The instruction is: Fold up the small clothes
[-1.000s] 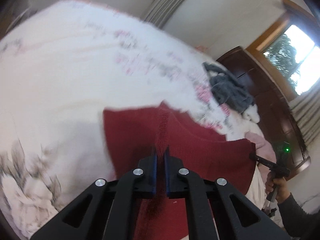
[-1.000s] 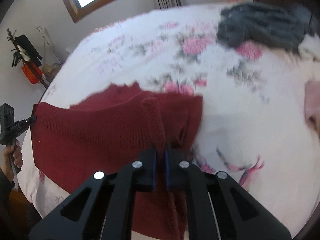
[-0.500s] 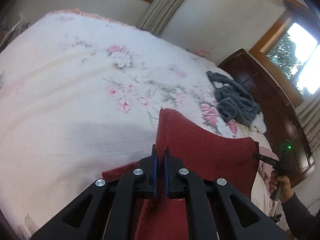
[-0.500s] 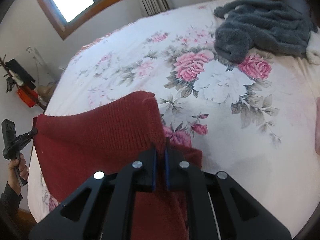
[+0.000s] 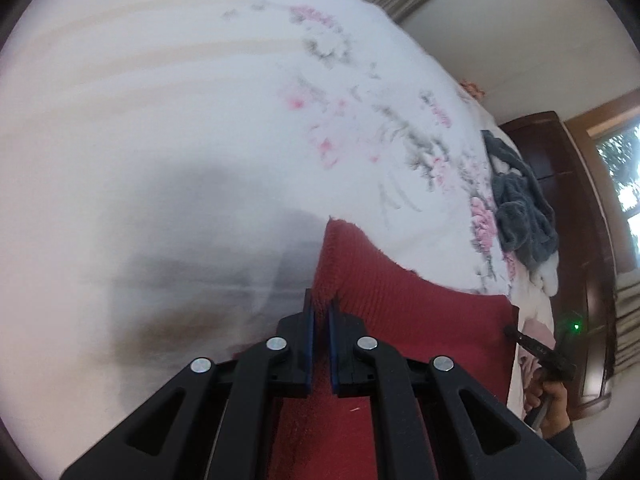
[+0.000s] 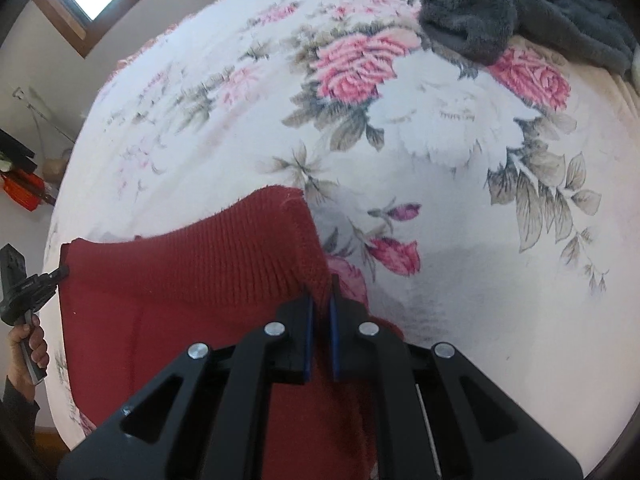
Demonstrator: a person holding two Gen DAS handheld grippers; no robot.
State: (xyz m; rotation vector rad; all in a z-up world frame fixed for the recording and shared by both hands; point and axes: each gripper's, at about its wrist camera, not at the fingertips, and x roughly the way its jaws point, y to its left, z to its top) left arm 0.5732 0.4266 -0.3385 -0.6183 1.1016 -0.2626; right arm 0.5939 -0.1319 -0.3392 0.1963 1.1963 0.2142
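Together, the left gripper (image 5: pixel 321 312) and right gripper (image 6: pixel 319 290) each have fingers clenched on a corner of the red knit garment (image 6: pixel 192 276), stretched between them above the floral bed (image 6: pixel 460 140).

the ribbed knit garment (image 6: pixel 192 280) pinched between the black fingers with blue pads of the right gripper (image 6: pixel 319 300) is deep red. beyond it, the blanket (image 6: pixel 460 152) is white with pink roses and grey-green leaves. far ahead to the right lies a fuzzy dark grey garment (image 6: pixel 520 12). the left gripper (image 5: pixel 320 320) is black with blue pads too.
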